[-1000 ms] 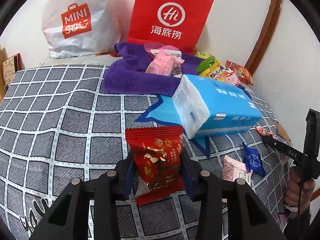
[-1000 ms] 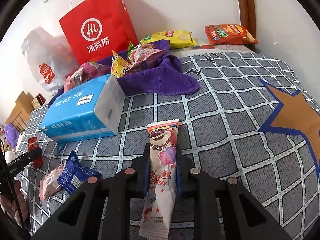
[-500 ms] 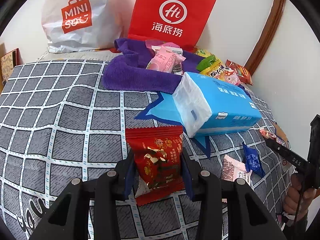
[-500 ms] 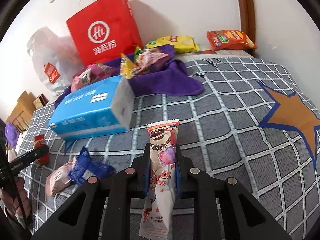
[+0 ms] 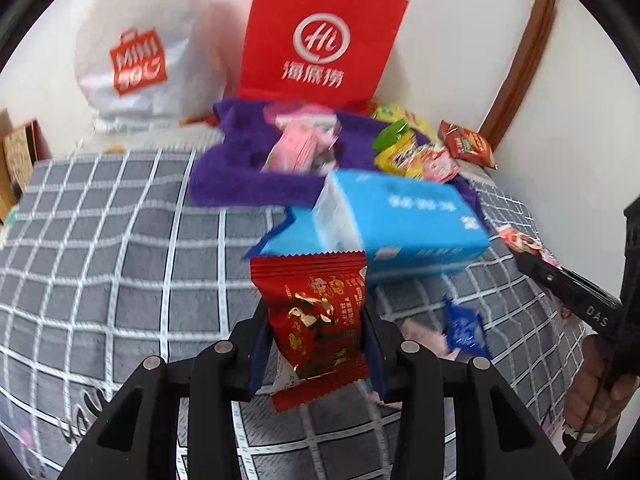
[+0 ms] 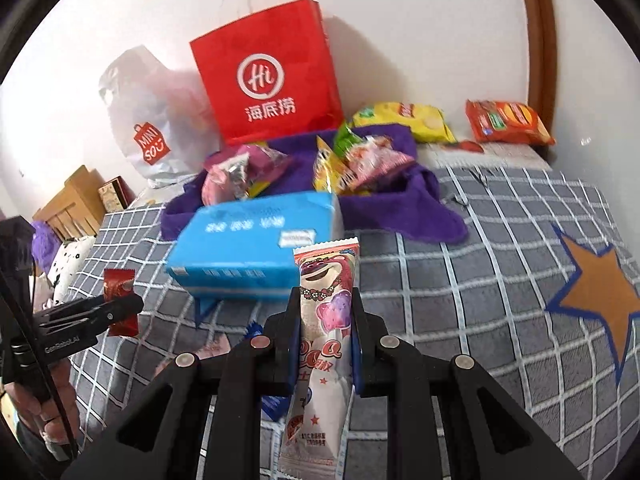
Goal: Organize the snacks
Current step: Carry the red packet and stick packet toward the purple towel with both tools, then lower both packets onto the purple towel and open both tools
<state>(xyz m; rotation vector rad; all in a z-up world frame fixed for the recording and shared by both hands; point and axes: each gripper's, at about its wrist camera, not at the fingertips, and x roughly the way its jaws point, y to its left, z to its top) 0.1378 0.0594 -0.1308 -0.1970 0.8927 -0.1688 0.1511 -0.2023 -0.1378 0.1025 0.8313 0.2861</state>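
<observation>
My left gripper (image 5: pixel 318 320) is shut on a red snack packet (image 5: pixel 316 320) held above the checked bed cover (image 5: pixel 120 260). My right gripper (image 6: pixel 326 320) is shut on a long pink bear-print snack stick (image 6: pixel 324 344). The left gripper with its red packet (image 6: pixel 120 296) also shows at the left of the right wrist view. A purple towel (image 6: pixel 384 208) at the back holds several snack packets (image 6: pixel 360 160). A blue tissue pack (image 6: pixel 252 244) lies in front of it. A small blue packet (image 5: pixel 462 326) and a pink one (image 5: pixel 420 332) lie on the cover.
A red paper bag (image 6: pixel 272 76) and a white plastic bag (image 6: pixel 152 120) stand against the wall. A yellow chip bag (image 6: pixel 408 118) and an orange bag (image 6: pixel 508 120) lie at the back right. A wooden frame (image 6: pixel 540 40) runs up the wall.
Both grippers have moved forward and up toward the towel, each still holding its snack. The tissue pack and bags appear closer and blurred by motion.
</observation>
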